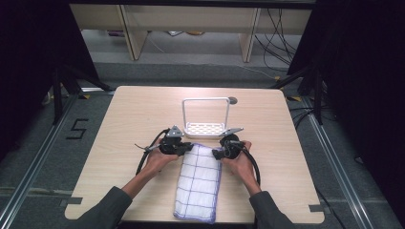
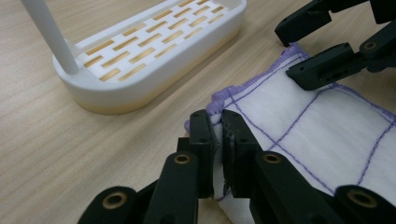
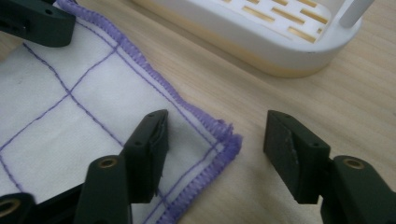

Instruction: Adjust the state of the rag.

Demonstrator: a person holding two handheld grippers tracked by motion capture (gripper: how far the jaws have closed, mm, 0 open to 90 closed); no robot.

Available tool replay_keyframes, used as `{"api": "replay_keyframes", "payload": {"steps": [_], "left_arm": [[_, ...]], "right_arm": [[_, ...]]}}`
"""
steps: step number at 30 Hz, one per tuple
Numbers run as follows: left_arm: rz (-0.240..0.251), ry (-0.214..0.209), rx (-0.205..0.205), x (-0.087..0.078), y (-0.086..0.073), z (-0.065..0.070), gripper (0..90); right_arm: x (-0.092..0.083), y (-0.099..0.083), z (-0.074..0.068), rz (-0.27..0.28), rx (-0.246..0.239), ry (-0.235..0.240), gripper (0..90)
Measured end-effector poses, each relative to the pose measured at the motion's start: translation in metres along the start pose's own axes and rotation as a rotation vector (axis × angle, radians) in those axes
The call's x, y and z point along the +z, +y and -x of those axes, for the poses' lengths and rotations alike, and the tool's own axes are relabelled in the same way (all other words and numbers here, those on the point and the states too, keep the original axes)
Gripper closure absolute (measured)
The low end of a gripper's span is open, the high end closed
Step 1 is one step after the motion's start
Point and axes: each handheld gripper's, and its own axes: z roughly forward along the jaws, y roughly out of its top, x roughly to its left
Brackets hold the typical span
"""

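Observation:
A folded white cloth [image 1: 198, 181] with purple grid lines and a purple hem lies lengthwise on the table's near half. My left gripper [image 1: 188, 149] is at its far left corner, and in the left gripper view the left gripper [image 2: 217, 126] is shut on that corner of the cloth [image 2: 303, 121]. My right gripper [image 1: 217, 152] is at the far right corner. In the right gripper view it [image 3: 217, 128] stands open, one jaw resting over the cloth [image 3: 93, 93] and the other over bare wood, with the hemmed corner between them. The right gripper [image 2: 287, 53] also appears across the cloth.
A white rack [image 1: 205, 128] with a slotted base and a tall hoop handle stands just beyond the cloth, near the table's middle; its base [image 2: 154, 51] lies close to both grippers [image 3: 261, 32]. A person's forearms come in from the near edge. Cables trail on the floor.

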Motion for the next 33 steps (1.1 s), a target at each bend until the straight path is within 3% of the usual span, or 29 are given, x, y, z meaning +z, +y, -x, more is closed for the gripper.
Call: {"api": "replay_keyframes", "payload": {"steps": [4, 8, 14, 16, 18, 20, 22, 29, 30, 33], "left_arm": [[0.001, -0.007, -0.011, 0.000, 0.000, -0.001, 82.9], [0.006, -0.011, -0.011, -0.003, 0.002, -0.001, 82.8], [0.022, -0.029, -0.023, -0.009, 0.005, 0.001, 83.2], [0.024, -0.029, -0.029, -0.014, 0.007, 0.001, 83.5], [0.036, -0.033, -0.032, -0.018, 0.007, 0.001, 83.5], [0.038, -0.037, -0.033, -0.021, 0.008, 0.000, 83.7], [0.050, -0.032, -0.032, -0.025, 0.010, 0.002, 83.8], [0.070, -0.048, -0.020, -0.035, 0.017, 0.007, 83.9], [0.076, -0.046, -0.017, -0.036, 0.018, 0.008, 83.9], [0.088, -0.046, -0.017, -0.038, 0.021, 0.011, 84.0]], "right_arm": [[-0.001, 0.000, -0.005, 0.007, -0.035, 0.033, 65.0], [-0.001, -0.001, -0.004, 0.013, -0.036, 0.099, 80.8], [-0.003, 0.000, -0.008, 0.011, -0.066, 0.099, 83.8], [-0.005, 0.002, -0.008, 0.035, -0.085, 0.114, 84.0], [-0.006, 0.003, -0.008, 0.045, -0.070, 0.120, 84.1], [-0.007, 0.004, -0.007, 0.064, -0.096, 0.113, 84.1], [-0.011, 0.006, -0.009, 0.075, -0.075, 0.130, 84.1], [-0.030, 0.012, -0.013, 0.106, -0.105, 0.127, 84.1], [-0.030, 0.012, -0.014, 0.132, -0.108, 0.122, 84.1], [-0.036, 0.012, -0.012, 0.125, -0.112, 0.131, 84.1]]}}
